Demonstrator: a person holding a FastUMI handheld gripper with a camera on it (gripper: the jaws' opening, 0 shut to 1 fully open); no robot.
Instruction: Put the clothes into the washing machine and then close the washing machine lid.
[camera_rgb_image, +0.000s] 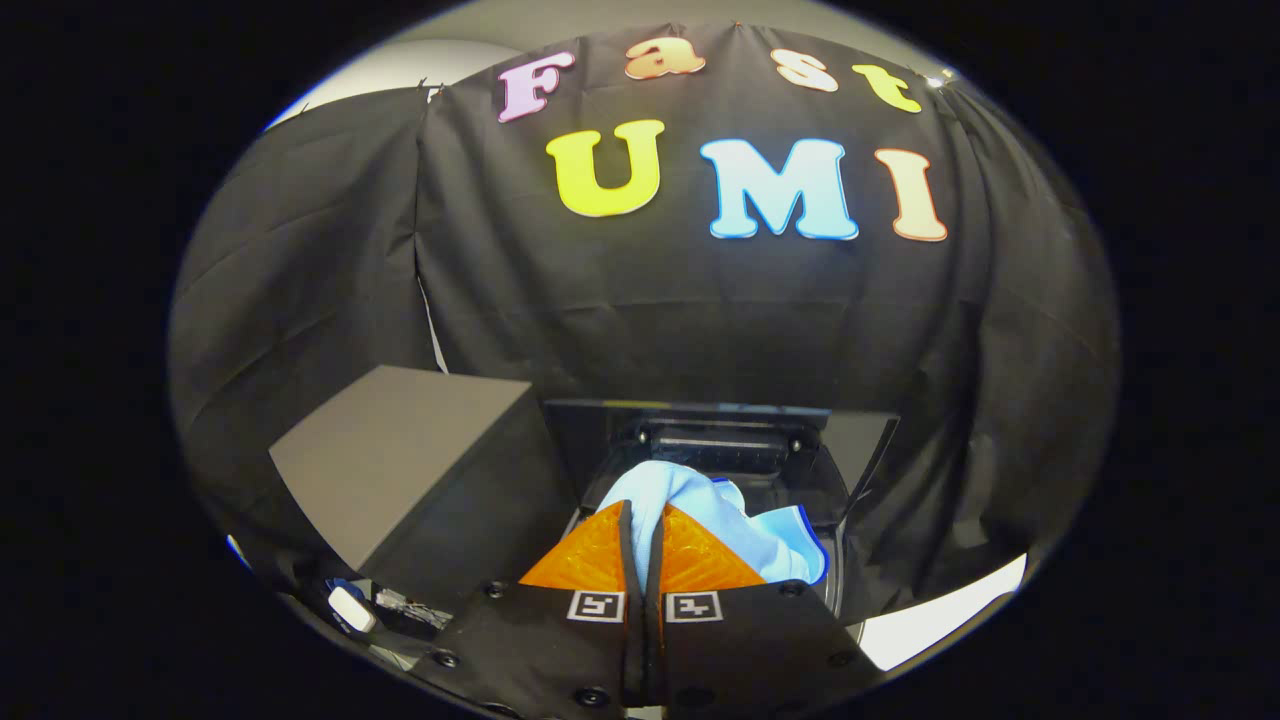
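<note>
My gripper (642, 512) is shut on a light blue garment (700, 510), a thin fold of it pinched between the fingertips. The cloth bunches up just ahead of the fingers and drapes to their right, showing a darker blue hem. Right beyond the cloth stands the washing machine (845, 560) with its dark lid (700, 440) raised upright at the back. The garment hangs over the machine's open top, whose drum is hidden behind the cloth and the fingers.
A grey box (400, 460) stands to the left of the machine, its flat top about level with the raised lid. A small white object (350, 608) and some wires lie low at the box's foot. Black cloth walls the booth behind everything.
</note>
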